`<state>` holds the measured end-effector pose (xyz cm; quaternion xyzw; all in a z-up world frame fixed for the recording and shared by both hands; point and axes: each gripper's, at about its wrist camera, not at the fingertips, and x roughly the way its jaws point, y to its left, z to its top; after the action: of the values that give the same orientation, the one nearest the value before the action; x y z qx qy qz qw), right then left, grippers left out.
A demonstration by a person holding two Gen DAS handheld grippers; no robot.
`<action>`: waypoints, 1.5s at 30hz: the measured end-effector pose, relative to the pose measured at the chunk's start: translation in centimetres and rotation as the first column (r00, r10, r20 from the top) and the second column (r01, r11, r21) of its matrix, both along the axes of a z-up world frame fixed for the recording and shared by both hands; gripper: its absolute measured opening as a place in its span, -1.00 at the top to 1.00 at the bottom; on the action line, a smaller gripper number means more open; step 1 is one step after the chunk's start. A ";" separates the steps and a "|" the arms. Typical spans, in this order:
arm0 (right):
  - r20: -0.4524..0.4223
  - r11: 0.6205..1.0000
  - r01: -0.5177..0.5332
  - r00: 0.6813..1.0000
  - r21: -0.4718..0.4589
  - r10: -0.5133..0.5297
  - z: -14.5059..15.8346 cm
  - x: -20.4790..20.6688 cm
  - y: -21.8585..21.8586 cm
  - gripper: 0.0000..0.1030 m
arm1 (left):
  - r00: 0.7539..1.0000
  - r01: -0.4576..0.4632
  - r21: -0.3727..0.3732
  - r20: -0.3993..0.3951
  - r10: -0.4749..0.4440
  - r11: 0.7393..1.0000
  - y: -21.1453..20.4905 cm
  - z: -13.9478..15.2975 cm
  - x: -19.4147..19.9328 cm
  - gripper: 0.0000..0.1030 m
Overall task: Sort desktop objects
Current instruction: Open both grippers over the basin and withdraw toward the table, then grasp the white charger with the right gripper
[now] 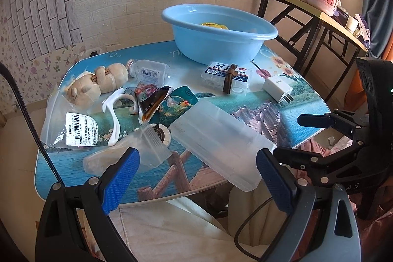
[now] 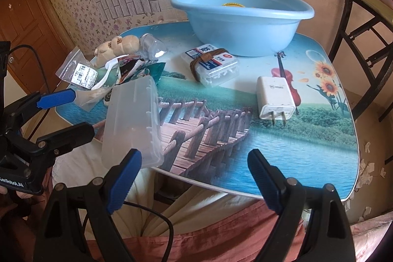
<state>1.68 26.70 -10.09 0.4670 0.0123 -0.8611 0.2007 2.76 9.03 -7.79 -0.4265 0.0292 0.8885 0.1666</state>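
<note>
A clear plastic case (image 2: 132, 124) overhangs the worktop's (image 2: 294, 151) near edge; a white charger (image 2: 275, 100) lies flat near its right edge.

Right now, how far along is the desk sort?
Barely started. Done: only something yellow lies in the blue basin. In hand: nothing; left claw and right claw are both open and empty. Left: translucent case, charger, floss box, bottle, wrappers.
</note>
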 end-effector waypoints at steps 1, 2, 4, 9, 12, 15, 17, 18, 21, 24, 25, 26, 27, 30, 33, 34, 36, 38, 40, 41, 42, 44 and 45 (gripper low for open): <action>0.004 1.000 -0.003 1.000 -0.004 0.003 -0.1 0.0 -0.1 -0.73 | 1.000 0.004 0.000 0.000 -0.004 1.000 0.0 0.0 0.0 -0.86; 0.005 1.000 -0.002 1.000 -0.003 0.002 -0.1 0.0 -0.1 -0.73 | 1.000 0.006 -0.001 0.001 -0.006 1.000 0.1 -0.1 0.0 -0.86; -0.001 1.000 0.011 1.000 0.001 -0.011 0.0 0.0 0.1 -0.73 | 1.000 0.009 -0.001 0.003 -0.009 1.000 0.2 -0.2 0.0 -0.86; -0.034 0.996 0.093 0.995 -0.009 -0.093 0.6 -0.5 2.0 -0.73 | 0.999 0.029 0.004 0.017 -0.029 1.000 1.0 -0.4 -0.1 -0.86; -0.037 0.989 0.145 0.989 -0.020 -0.146 0.6 -1.0 3.5 -0.73 | 0.998 0.048 0.002 0.030 -0.048 0.999 2.0 -0.6 -0.3 -0.86; -0.049 0.982 0.187 0.981 -0.012 -0.187 0.7 -1.4 4.6 -0.73 | 0.997 0.037 -0.005 0.071 -0.036 0.999 2.9 -0.8 -0.9 -0.86; -0.063 0.979 0.203 0.977 -0.009 -0.203 0.9 -1.8 5.2 -0.73 | 0.994 0.014 -0.003 0.104 -0.013 1.000 3.1 -1.1 -1.4 -0.86; -0.073 0.978 0.208 0.975 -0.005 -0.207 0.9 -2.0 5.4 -0.73 | 0.992 -0.001 -0.002 0.124 0.002 1.000 3.2 -1.2 -1.6 -0.86; -0.105 0.975 0.224 0.970 0.013 -0.221 1.1 -2.8 5.8 -0.73 | 0.987 -0.044 0.006 0.158 0.043 0.999 3.4 -1.5 -2.3 -0.86; -0.105 0.973 0.231 0.968 0.008 -0.228 0.9 -3.8 6.1 -0.68 | 0.984 -0.065 0.000 0.168 0.064 0.998 3.7 -1.7 -2.7 -0.86; -0.107 0.973 0.230 0.968 0.012 -0.227 0.8 -4.0 6.1 -0.65 | 0.983 -0.065 0.001 0.174 0.064 0.998 3.9 -1.8 -2.8 -0.86; -0.110 0.974 0.228 0.968 0.018 -0.224 0.7 -4.3 6.0 -0.64 | 0.982 -0.062 0.001 0.179 0.061 0.998 4.2 -1.9 -2.9 -0.86; -0.113 0.974 0.224 0.969 0.022 -0.220 0.7 -4.5 5.9 -0.64 | 0.981 -0.060 -0.004 0.186 0.060 0.998 4.5 -2.1 -3.1 -0.86; -0.119 0.975 0.219 0.969 0.025 -0.215 0.6 -5.4 5.9 -0.63 | 0.976 -0.060 -0.015 0.209 0.062 0.998 5.2 -2.8 -3.6 -0.87; -0.105 0.976 0.216 0.972 0.036 -0.212 0.0 -6.4 5.9 -0.63 | 0.973 -0.075 -0.022 0.218 0.078 0.997 5.3 -3.2 -4.2 -0.88; -0.098 0.976 0.216 0.972 0.039 -0.211 -0.3 -6.6 5.9 -0.63 | 0.971 -0.079 -0.021 0.227 0.082 0.997 5.3 -3.4 -4.4 -0.88; -0.084 0.976 0.212 0.975 0.043 -0.208 -0.7 -7.0 5.8 -0.61 | 0.964 -0.089 -0.009 0.249 0.088 0.996 5.3 -3.8 -4.8 -0.88; -0.064 0.979 0.196 0.979 0.046 -0.193 -1.2 -7.2 5.7 -0.38 | 0.963 -0.089 -0.010 0.255 0.088 0.996 5.4 -4.1 -4.9 -0.88; -0.048 0.982 0.183 0.982 0.055 -0.180 -1.5 -7.4 5.5 -0.13 | 0.966 -0.080 -0.019 0.245 0.083 0.997 5.6 -4.1 -5.0 -0.86; -0.048 0.982 0.181 0.983 0.060 -0.179 -1.6 -7.5 5.5 -0.10 | 0.968 -0.078 -0.013 0.239 0.079 0.997 5.6 -4.0 -5.0 -0.79; -0.049 0.982 0.180 0.983 0.065 -0.177 -1.7 -7.5 5.4 -0.04 | 0.969 -0.074 -0.006 0.235 0.073 0.997 5.4 -3.9 -4.9 -0.74; -0.057 0.982 0.176 0.983 0.070 -0.172 -1.6 -7.4 5.4 0.13 | 0.972 -0.067 -0.012 0.223 0.068 0.998 5.2 -3.6 -4.9 -0.57; -0.054 0.983 0.172 0.984 0.068 -0.169 -1.6 -7.4 5.3 0.25 | 0.974 -0.067 -0.016 0.217 0.069 0.998 5.0 -3.5 -4.9 -0.54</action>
<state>-5.67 32.02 -11.69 0.4524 0.0083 -0.8851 0.1089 -2.11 14.06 -11.27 -0.5227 0.0000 0.8415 0.1363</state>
